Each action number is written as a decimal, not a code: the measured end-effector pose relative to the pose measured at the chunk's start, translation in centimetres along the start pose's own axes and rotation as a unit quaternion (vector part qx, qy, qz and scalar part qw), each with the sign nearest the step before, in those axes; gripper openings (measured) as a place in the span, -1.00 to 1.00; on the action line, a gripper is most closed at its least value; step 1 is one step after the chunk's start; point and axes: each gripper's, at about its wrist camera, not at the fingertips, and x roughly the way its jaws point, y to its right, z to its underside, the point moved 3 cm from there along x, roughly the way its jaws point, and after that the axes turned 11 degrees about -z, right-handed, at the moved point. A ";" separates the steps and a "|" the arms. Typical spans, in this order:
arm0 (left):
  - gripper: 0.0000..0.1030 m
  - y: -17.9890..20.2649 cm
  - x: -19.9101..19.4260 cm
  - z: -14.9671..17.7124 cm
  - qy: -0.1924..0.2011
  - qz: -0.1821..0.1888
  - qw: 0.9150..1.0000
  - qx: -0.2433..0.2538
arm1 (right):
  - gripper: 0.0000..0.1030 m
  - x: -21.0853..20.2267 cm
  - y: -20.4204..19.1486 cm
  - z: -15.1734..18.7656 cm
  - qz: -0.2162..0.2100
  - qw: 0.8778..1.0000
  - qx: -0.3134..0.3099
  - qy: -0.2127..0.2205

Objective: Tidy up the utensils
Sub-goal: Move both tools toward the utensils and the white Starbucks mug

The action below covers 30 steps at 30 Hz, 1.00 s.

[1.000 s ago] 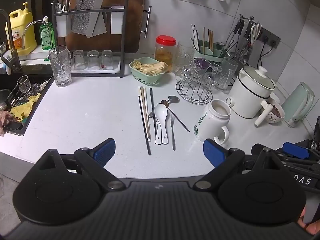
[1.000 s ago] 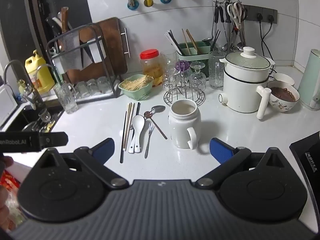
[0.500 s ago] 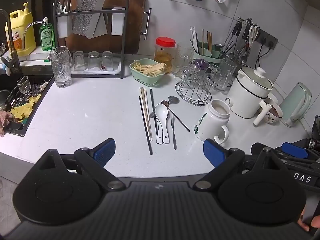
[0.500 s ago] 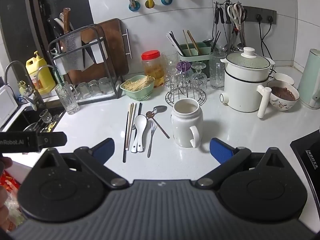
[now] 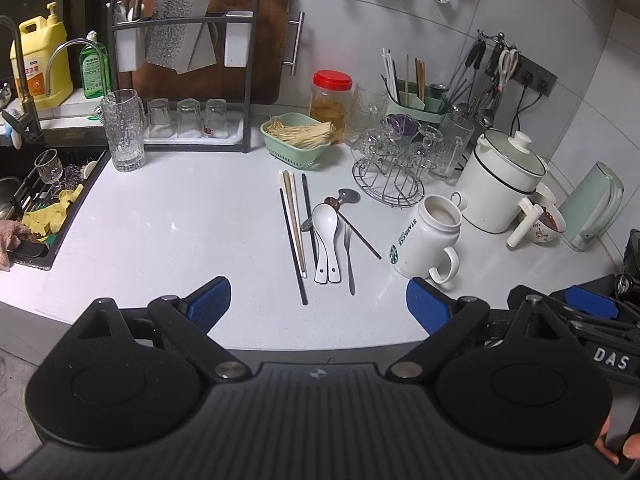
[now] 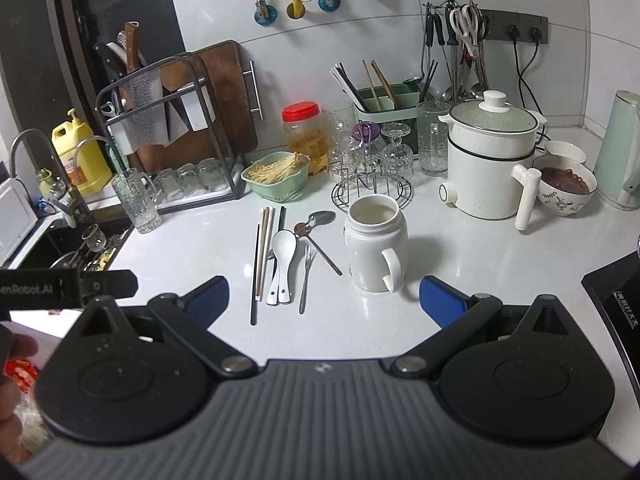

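Both views crept closer; utensils (image 5: 320, 236) lie ahead of spread fingers (image 5: 210, 300), seemingly untouched.

On the white counter (image 5: 168, 216) we see a white lidded cooker (image 6: 490, 160) at the right, with a patterned bowl (image 6: 566, 186) of dark food just beside it and a pale green kettle (image 6: 618, 152) near the wall. At the back we see a red-lidded jar (image 5: 331, 102), a green basket (image 5: 298, 142) of thin noodles and a wire rack (image 5: 388, 176) of glasses. At the left stand a tall glass mug (image 5: 122, 134) and a yellow jug (image 5: 40, 58) by the sink (image 5: 36, 208).
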 end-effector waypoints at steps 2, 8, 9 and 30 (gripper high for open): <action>0.88 0.4 -0.1 0.4 0.002 -0.001 1.000 0.000 | 1.00 -0.2 0.0 0.0 -0.003 1.000 0.001 0.003; 0.88 0.9 -0.3 1.0 0.003 -0.006 1.000 -0.002 | 1.00 -0.5 0.4 -0.3 0.003 1.000 0.008 0.005; 0.88 1.0 -0.3 1.1 0.002 -0.006 1.000 -0.002 | 1.00 -0.6 0.5 -0.3 0.004 1.000 0.009 0.007; 0.88 1.2 0.1 0.8 -0.010 -0.003 1.000 0.017 | 1.00 -0.6 1.2 -0.1 0.017 1.000 0.021 0.009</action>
